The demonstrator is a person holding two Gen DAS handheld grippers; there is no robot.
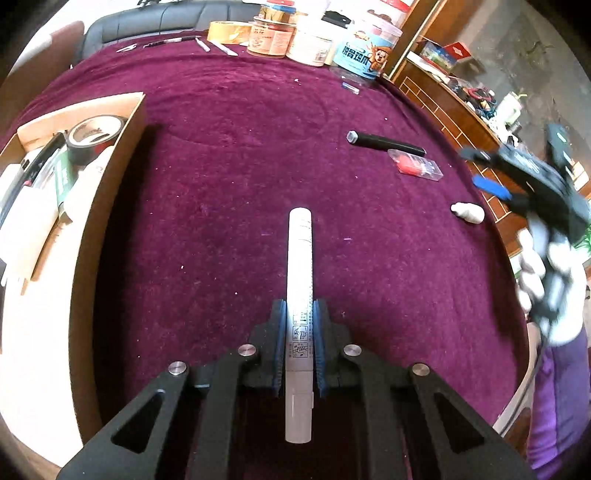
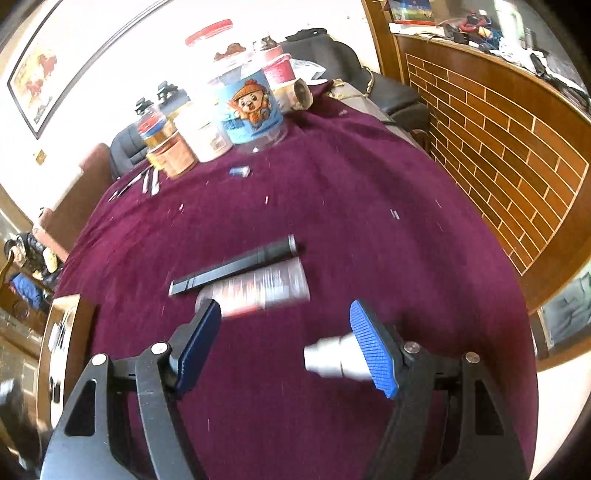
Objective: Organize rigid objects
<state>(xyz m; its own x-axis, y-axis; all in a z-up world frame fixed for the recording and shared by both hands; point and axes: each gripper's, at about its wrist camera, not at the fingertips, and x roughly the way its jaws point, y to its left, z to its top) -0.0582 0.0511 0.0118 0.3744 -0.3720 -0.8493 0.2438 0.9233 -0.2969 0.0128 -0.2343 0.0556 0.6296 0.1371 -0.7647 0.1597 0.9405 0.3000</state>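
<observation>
My left gripper (image 1: 299, 306) is shut on a white marker pen (image 1: 300, 258), held lengthwise above the purple tablecloth (image 1: 240, 166). A cardboard box (image 1: 110, 177) with a tape roll (image 1: 94, 138) and other items sits to its left. My right gripper (image 2: 286, 312) is open and empty over the cloth; it also shows in the left wrist view (image 1: 491, 170), blurred. Ahead of it lie a black pen (image 2: 236, 264) and a clear case with red contents (image 2: 258, 290). A small white bottle (image 2: 332, 360) lies by its right finger. These also show in the left wrist view: pen (image 1: 384, 142), case (image 1: 415, 166), bottle (image 1: 468, 212).
Jars and tubs (image 1: 314, 40) (image 2: 236, 114) stand at the table's far edge with a tape roll (image 1: 229, 31) and thin tools (image 1: 214, 46). A wooden brick-patterned counter (image 2: 498, 155) runs along the right. A black sofa (image 1: 147, 22) is behind the table.
</observation>
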